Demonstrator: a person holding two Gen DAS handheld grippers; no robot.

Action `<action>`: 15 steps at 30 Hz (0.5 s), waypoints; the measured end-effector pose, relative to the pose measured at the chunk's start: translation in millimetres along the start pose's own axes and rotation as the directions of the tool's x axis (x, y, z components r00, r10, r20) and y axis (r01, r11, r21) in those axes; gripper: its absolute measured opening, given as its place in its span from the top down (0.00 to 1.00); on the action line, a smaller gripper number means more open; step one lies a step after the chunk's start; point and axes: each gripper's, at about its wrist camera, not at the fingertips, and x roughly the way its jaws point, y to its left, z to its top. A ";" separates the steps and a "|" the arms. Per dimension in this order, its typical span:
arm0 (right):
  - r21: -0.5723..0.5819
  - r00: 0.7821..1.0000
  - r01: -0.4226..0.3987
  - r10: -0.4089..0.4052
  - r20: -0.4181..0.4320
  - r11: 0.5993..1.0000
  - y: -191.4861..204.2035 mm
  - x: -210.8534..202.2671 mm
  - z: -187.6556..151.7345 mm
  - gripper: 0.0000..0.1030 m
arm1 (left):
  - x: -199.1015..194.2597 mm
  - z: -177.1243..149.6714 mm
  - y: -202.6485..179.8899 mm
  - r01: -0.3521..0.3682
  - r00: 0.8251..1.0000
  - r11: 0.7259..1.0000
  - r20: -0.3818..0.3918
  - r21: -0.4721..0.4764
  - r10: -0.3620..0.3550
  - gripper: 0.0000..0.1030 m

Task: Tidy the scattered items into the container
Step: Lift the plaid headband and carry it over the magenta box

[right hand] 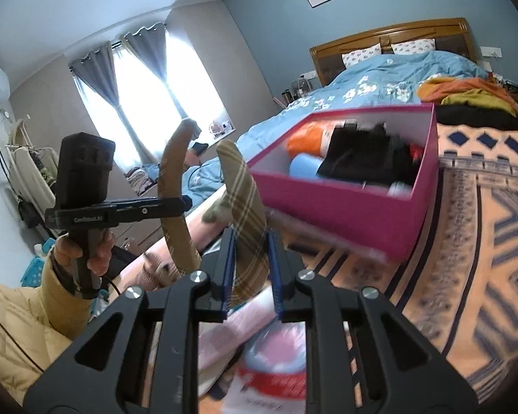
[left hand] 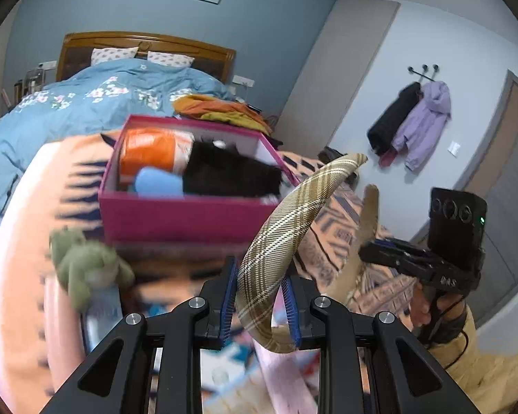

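**Headband held by both ends, box waiting ahead**

While both grippers hold the plaid headband off the bed, the step in hand looks like the carry toward the pink box, not yet the drop. Seen from the left wrist, the left gripper (left hand: 259, 302) has its blue pads closed on one leg of the headband (left hand: 290, 220), which arches up toward one o'clock. Seen from the right wrist, the right gripper (right hand: 250, 272) clamps the other leg of the headband (right hand: 243, 193), the far leg curving away at eleven o'clock.

The box (left hand: 186, 215) sits on the patterned orange blanket (left hand: 331, 241) at about eleven o'clock from the left gripper, near but not under the band. It already holds an orange bundle (left hand: 148, 150), a blue roll (left hand: 159, 181) and a black garment (left hand: 228, 172), leaving little open room. A green plush toy (left hand: 83, 265) lies outside it at nine o'clock, still to be tidied.

My judgement: the next move calls for lifting the band over the near wall of the box, then letting one gripper go before the other so it drops flat instead of springing off the pile.

Both handles are gripped upright in the person's fists; the left hand (right hand: 86, 252) sits at nine o'clock in the right view, the right hand (left hand: 428, 307) at three o'clock in the left view, fingers pointing forward toward the bed's headboard (left hand: 145, 43).
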 end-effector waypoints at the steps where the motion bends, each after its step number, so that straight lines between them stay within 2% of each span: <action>1: 0.005 1.000 0.010 -0.010 0.004 1.000 -5.2 2.2 8.5 0.80 | 5.5 10.9 2.3 0.001 1.000 1.000 -0.001 -0.001 -0.001 0.76; 10: 0.050 0.995 0.086 -0.088 0.039 0.995 -49.9 18.2 74.7 0.80 | 55.0 90.0 17.7 -0.046 0.998 0.999 0.037 -0.026 0.047 0.76; 15: 0.088 0.993 0.121 -0.122 0.007 0.989 -80.5 40.1 99.1 0.80 | 83.0 117.0 30.3 -0.086 0.996 0.996 0.027 -0.034 0.087 0.76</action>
